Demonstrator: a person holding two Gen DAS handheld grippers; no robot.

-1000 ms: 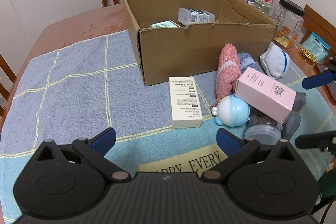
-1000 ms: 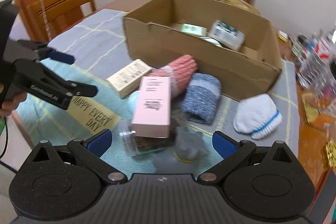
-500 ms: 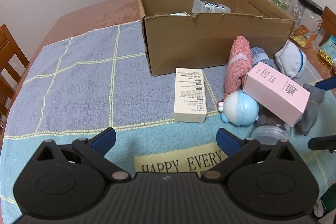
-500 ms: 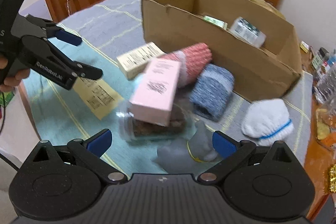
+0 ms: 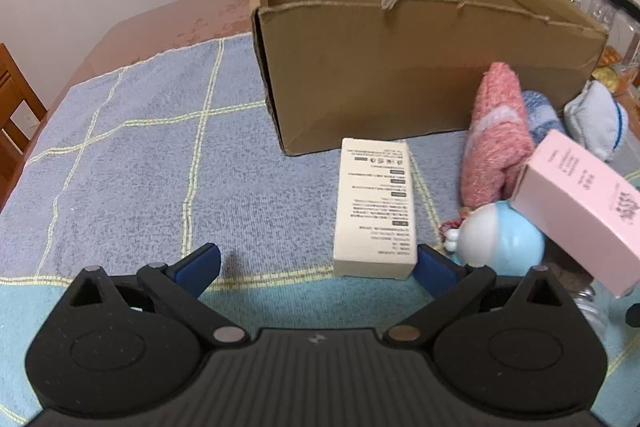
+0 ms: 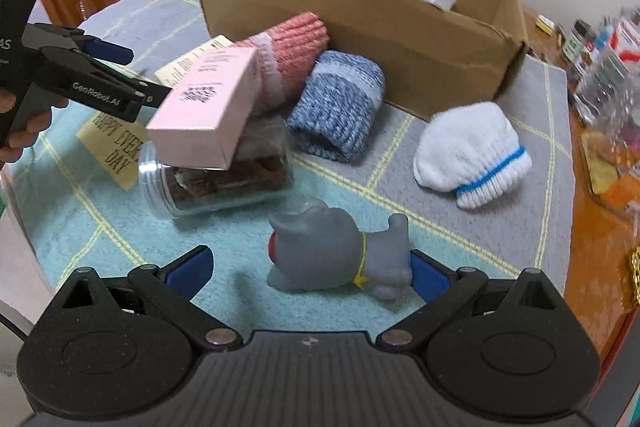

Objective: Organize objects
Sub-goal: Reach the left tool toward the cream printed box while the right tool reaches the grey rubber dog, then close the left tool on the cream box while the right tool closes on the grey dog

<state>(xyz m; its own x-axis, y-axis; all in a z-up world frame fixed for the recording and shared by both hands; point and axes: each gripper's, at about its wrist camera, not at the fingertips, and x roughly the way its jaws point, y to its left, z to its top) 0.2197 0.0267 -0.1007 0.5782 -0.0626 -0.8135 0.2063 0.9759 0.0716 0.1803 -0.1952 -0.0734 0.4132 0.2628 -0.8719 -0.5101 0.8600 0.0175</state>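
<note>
Lying between the right tongs (image 6: 308,269), which are spread wide, the grey rubber toy (image 6: 340,251) is judged soft, light; its body should be gripped. Left tongs (image 5: 318,269) gape empty.

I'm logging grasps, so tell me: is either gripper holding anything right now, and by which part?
Nothing is held. The left gripper and right gripper are both open; the grey toy lies ungrasped between the right one's fingers.

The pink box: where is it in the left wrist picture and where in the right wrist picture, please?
Left wrist view: the pink box is at the right edge, tilted, above the blue toy.
Right wrist view: the pink box is left of centre, resting on the jar.
Shared landmark: the cardboard box behind it.
</note>
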